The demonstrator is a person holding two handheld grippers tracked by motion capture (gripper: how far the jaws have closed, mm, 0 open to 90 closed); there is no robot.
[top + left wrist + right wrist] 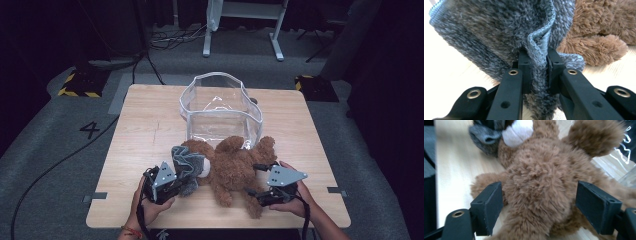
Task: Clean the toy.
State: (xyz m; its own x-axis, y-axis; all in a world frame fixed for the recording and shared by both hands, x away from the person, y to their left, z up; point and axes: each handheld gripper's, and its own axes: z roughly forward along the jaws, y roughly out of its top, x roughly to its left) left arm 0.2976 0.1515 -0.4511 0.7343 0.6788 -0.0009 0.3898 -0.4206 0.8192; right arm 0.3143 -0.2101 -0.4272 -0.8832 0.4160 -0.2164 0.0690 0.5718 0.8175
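Observation:
A brown teddy bear [235, 167] lies on its back on the wooden table [145, 130], head toward the left. A grey fleecy cloth [186, 162] is bunched at its head. My left gripper [176, 183] is shut on a fold of the cloth's hemmed edge [538, 47], which is pinched between its pads. My right gripper [255, 179] stands open at the bear's right side. In the right gripper view its jaws straddle the bear's belly [536, 177] with a gap on each side. The bear's white muzzle [517, 131] shows beyond the belly.
A clear soft plastic container [220, 107] stands open just behind the bear, mid table. Past the table are a white stand's legs [277, 40], floor cables [165, 37] and two yellow-black striped blocks [80, 82]. A "4" [90, 129] marks the floor at left.

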